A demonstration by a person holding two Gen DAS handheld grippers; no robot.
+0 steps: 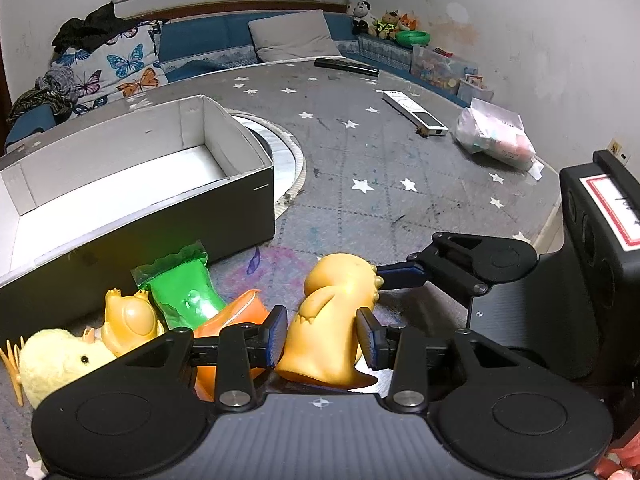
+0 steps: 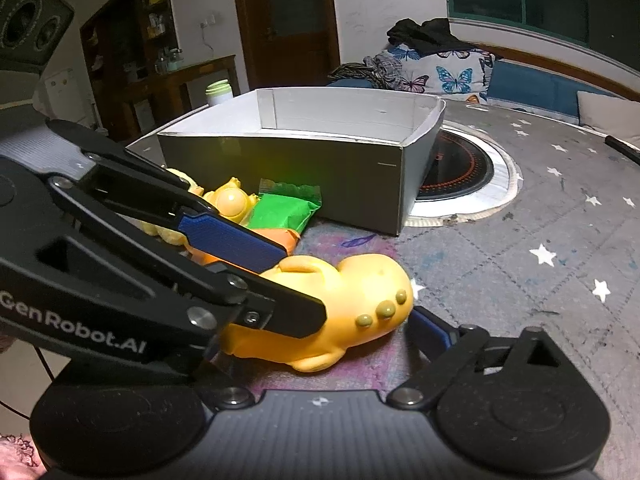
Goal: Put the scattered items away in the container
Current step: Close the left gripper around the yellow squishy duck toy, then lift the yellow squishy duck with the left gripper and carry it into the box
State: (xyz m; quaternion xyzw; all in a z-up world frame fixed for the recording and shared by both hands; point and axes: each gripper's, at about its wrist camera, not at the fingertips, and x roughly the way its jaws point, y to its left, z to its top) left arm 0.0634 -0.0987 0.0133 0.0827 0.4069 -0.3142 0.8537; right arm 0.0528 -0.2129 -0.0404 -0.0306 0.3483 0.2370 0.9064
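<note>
An orange rubber toy animal (image 1: 332,312) lies on the starry table cover in front of the open grey box (image 1: 160,240). My left gripper (image 1: 322,334) straddles its body, and both blue pads rest against its sides. In the right wrist view the left gripper (image 2: 300,284) reaches in from the left over the toy (image 2: 352,288). My right gripper (image 2: 320,320) stands wide around the toy's head, one fingertip (image 1: 394,276) at the snout, its other finger hidden. Beside the box (image 2: 280,168) lie a green packet (image 1: 184,292), a small orange figure (image 1: 128,320), a yellow plush chick (image 1: 56,360) and an orange packet (image 1: 236,312).
A round hob (image 1: 296,160) is set into the table behind the box. Farther off lie a white remote (image 1: 414,114), a dark remote (image 1: 346,66) and a plastic bag (image 1: 496,138) near the right edge. A sofa with cushions runs behind the table.
</note>
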